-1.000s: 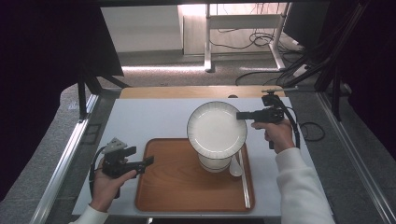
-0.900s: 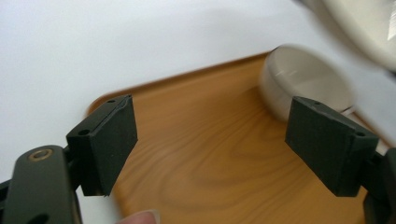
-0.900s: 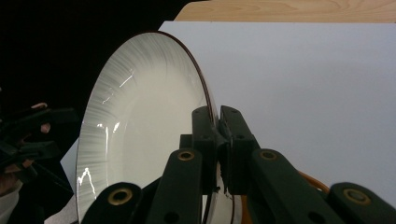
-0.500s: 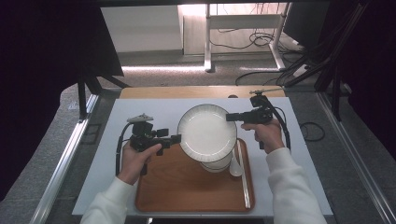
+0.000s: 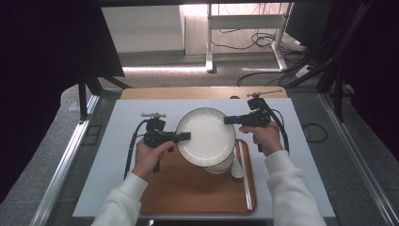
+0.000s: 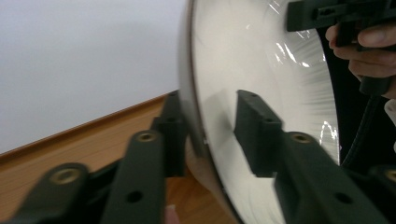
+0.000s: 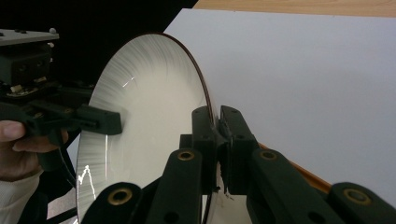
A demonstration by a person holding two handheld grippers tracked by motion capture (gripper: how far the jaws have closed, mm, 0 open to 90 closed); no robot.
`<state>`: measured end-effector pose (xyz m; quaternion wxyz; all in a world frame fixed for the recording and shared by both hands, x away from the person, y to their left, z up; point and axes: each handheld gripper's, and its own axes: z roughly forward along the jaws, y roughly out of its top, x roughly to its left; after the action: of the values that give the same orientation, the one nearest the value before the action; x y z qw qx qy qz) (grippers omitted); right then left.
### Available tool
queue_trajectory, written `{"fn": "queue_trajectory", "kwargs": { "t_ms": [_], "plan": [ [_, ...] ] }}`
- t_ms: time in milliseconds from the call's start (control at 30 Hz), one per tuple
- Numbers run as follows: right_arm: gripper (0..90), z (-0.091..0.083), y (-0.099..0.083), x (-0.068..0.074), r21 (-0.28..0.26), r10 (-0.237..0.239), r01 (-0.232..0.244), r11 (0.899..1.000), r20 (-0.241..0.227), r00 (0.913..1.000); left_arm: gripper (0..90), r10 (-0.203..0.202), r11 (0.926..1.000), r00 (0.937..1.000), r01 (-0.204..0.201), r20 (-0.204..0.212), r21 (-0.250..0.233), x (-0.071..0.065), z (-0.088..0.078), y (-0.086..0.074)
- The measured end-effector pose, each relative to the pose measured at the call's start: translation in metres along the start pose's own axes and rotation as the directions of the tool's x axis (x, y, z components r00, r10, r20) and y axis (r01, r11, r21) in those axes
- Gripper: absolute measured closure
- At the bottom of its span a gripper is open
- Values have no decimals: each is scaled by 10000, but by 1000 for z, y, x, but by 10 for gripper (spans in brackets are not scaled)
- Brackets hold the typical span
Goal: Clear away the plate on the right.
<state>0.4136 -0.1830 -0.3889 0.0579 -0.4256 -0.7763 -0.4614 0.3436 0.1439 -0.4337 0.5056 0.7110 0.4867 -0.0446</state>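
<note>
Table: white tabletop (image 5: 117, 155) with a wooden strip along its far edge; a brown wooden tray (image 5: 188, 188) lies at the middle of the near edge.
Left gripper: left gripper (image 5: 184, 137) sits over the tray's far left corner, gripped in the person's left hand (image 5: 149, 157). Its jaws have just been closing with the plate's left rim between them. In the left gripper view one jaw (image 6: 259, 133) lies on the plate's white face and the other (image 6: 170, 135) stands behind the rim, with a thin gap visible there; whether both pads already press I cannot tell.
Plate: white plate (image 5: 206, 136) with a thin dark rim, held up off the tray's far edge, its face tipped toward the high camera. In the left gripper view (image 6: 280, 102) and the right gripper view (image 7: 149, 116) it is seen nearly edge on.
Bowl: white bowl (image 5: 221, 167) on the tray, under the plate's near edge and mostly hidden by it.
Spoon: white spoon (image 5: 237, 165) on the tray just right of the bowl, near the tray's right edge.
Right gripper: right gripper (image 5: 229, 120), in the person's right hand (image 5: 266, 136), is clamped narrow on the plate's right rim. In the right gripper view its two pads (image 7: 231, 140) squeeze the rim edge between them.
</note>
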Motion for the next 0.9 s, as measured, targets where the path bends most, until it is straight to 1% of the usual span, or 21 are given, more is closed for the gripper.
{"fn": "queue_trajectory", "kwargs": {
  "t_ms": [67, 133, 167, 233, 300, 333, 400, 633, 767, 900],
  "plan": [
    [860, 0, 0, 0, -13, -57, 57, 10000, 9, 10000, 704, -124, 9999, 9998, 124, 153, 12, 2, -1, 1],
    [859, -1, 0, 1, -49, -69, 69, 10000, -14, 10000, 729, -360, 9993, 9983, 363, 453, -71, 6, -3, 1],
    [859, -1, 0, 1, -81, -71, 70, 9999, -40, 10000, 748, -519, 9986, 9964, 527, 663, -102, 8, -4, 2],
    [855, -2, -1, 1, -122, -104, 103, 9999, -118, 9999, 790, -823, 9963, 9908, 845, 1076, -154, 13, -7, 3],
    [851, -2, -1, 3, -133, -171, 168, 9998, -156, 9997, 812, -918, 9955, 9910, 935, 978, -134, 15, -9, 5],
    [850, -1, -1, 4, -77, -241, 240, 9997, -95, 9997, 815, -919, 9956, 9916, 934, 914, -121, 15, -9, 5],
    [851, 1, -2, 4, -15, -238, 238, 9997, -105, 9997, 816, -903, 9958, 9922, 913, 862, -72, 16, -11, 6],
    [846, 7, -6, 2, -23, -163, 162, 9999, -424, 9990, 817, -1007, 9947, 9924, 1017, 709, -114, 18, -17, 11],
    [836, 8, -7, 4, -51, -329, 327, 9995, -502, 9982, 817, -1002, 9947, 9924, 1016, 716, -171, 18, -20, 14],
    [803, 6, -7, 8, -196, -758, 748, 9970, -579, 9954, 817, -1130, 9928, 9898, 1159, 868, -292, 22, -23, 15]
  ]
}}
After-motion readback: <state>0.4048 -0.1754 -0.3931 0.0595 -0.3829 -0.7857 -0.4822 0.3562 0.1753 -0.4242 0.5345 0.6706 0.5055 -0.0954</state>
